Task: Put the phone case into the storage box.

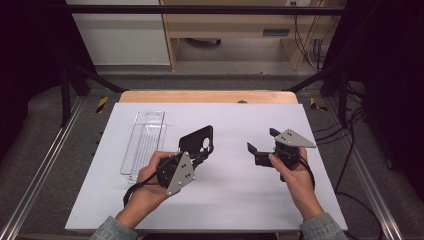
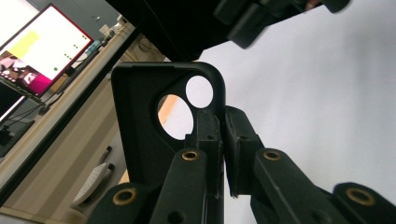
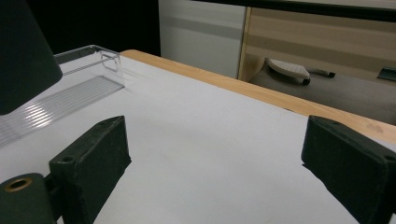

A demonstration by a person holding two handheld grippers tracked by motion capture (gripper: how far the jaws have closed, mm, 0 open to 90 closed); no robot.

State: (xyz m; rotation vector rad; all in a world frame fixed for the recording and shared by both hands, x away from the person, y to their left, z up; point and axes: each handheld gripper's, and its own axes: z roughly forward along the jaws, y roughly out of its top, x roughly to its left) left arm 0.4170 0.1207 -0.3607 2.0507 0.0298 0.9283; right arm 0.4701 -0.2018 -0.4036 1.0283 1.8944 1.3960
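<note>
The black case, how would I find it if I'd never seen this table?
Look at the white table, left of the middle. The left gripper pinches the black case by one edge and holds it up. Beside it lies a clear tray, but only the case is black, with two round holes at one corner.

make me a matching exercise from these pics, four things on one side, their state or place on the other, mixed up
Things:
1. black phone case
2. clear plastic tray
3. left gripper
4. right gripper

States or places:
A. open, nothing between its fingers
B. lying flat on the white table, at its left
C. shut on an edge of the case
D. held up off the table, camera holes showing

Pairs: 1-D, 2-B, 3-C, 4-A
</note>
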